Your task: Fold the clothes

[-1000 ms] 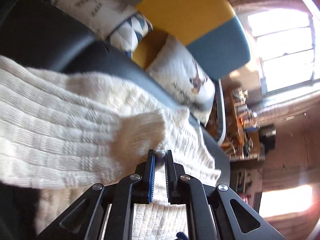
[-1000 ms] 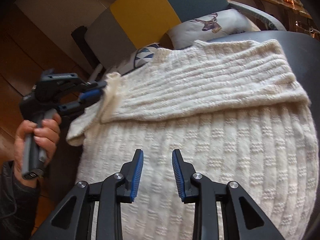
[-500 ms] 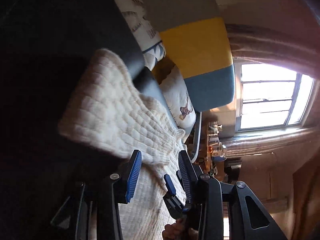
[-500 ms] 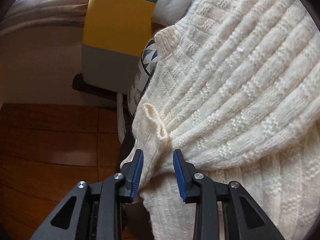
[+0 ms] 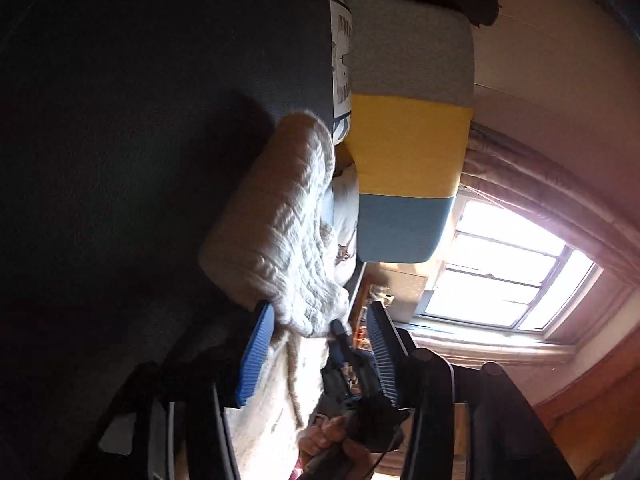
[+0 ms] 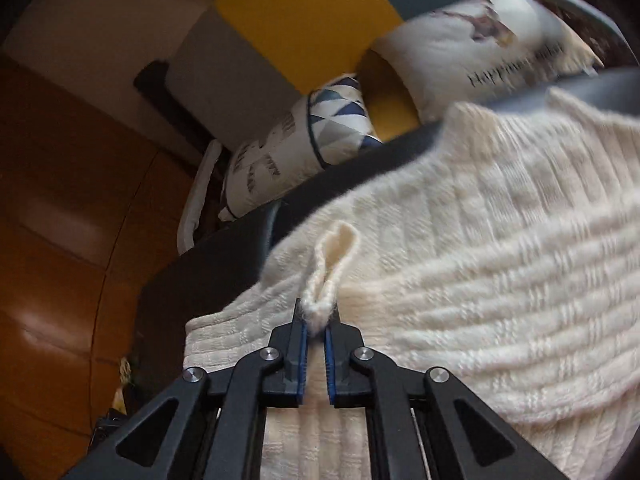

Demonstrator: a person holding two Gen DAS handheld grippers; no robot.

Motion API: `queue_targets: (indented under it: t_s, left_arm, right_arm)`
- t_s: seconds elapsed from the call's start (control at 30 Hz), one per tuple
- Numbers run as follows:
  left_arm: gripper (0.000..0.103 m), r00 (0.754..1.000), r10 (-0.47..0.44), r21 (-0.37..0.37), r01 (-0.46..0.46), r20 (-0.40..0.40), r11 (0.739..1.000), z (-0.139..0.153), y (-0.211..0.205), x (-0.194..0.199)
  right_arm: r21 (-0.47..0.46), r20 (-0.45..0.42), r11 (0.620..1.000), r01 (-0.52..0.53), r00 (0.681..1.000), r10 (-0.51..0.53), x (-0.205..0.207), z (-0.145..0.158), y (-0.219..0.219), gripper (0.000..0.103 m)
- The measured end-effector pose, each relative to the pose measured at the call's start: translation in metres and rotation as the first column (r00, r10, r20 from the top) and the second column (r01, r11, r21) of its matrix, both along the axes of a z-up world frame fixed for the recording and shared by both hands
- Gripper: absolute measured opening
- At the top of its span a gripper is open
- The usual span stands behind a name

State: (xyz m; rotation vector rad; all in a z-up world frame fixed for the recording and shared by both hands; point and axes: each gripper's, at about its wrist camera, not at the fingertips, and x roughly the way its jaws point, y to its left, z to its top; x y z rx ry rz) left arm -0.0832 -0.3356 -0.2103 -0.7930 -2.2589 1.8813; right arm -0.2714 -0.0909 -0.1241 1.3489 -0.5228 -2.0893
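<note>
A cream knitted sweater (image 6: 500, 264) lies spread on a dark table (image 6: 208, 264). My right gripper (image 6: 316, 326) is shut on a pinched fold of the sweater's cuff edge near the table's left side. In the left wrist view, a hanging part of the sweater (image 5: 280, 224) droops beside the dark table side (image 5: 140, 160). My left gripper (image 5: 320, 332) is open, its blue pads either side of that cloth's lower end. Between its fingers I also see the right gripper (image 5: 344, 344) and the hand (image 5: 332, 440) holding it.
A chair with grey, yellow and blue back panels (image 6: 304, 20) stands behind the table, with printed cushions (image 6: 472, 44) on its seat. A bright window (image 5: 508, 268) is at the right of the left wrist view. Brown wooden floor (image 6: 60, 200) lies to the left.
My left gripper let go of the cuff and dropped beside the table edge. My right gripper moved to the cuff fold and shut on it.
</note>
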Motion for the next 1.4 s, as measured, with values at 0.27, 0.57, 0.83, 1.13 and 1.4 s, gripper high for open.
queue_targets:
  t_s: [0.27,0.57,0.83,1.13,1.4]
  left_arm:
    - [0.056,0.999,0.029,0.075,-0.031,0.028,0.997,-0.008,0.033,-0.031]
    - [0.057,0.996,0.048,0.052,-0.052,0.078,0.997,-0.009,0.047,-0.071]
    - [0.057,0.992,0.036,-0.034,-0.032,0.125,0.999,-0.006,0.060,-0.091]
    - [0.056,0.983,0.012,-0.201,0.026,0.185,0.979,0.010,0.063,-0.104]
    - [0.048,0.978,-0.038,-0.378,0.115,0.205,0.918,0.037,0.081,-0.122]
  right_arm:
    - [0.101,-0.213,0.982,-0.162,0.960,0.181,0.010,0.097,-0.037,0.006]
    - [0.104,-0.360,0.982,-0.160,0.914,0.187,0.010,0.170,-0.019,0.006]
    - [0.083,-0.363,0.996,-0.027,0.930,0.056,-0.009,0.176,0.057,0.006]
    - [0.068,-0.222,0.983,0.170,0.963,-0.151,-0.016,0.096,0.181,0.006]
    - [0.033,0.021,0.952,0.304,0.952,-0.304,-0.013,-0.022,0.266,0.006]
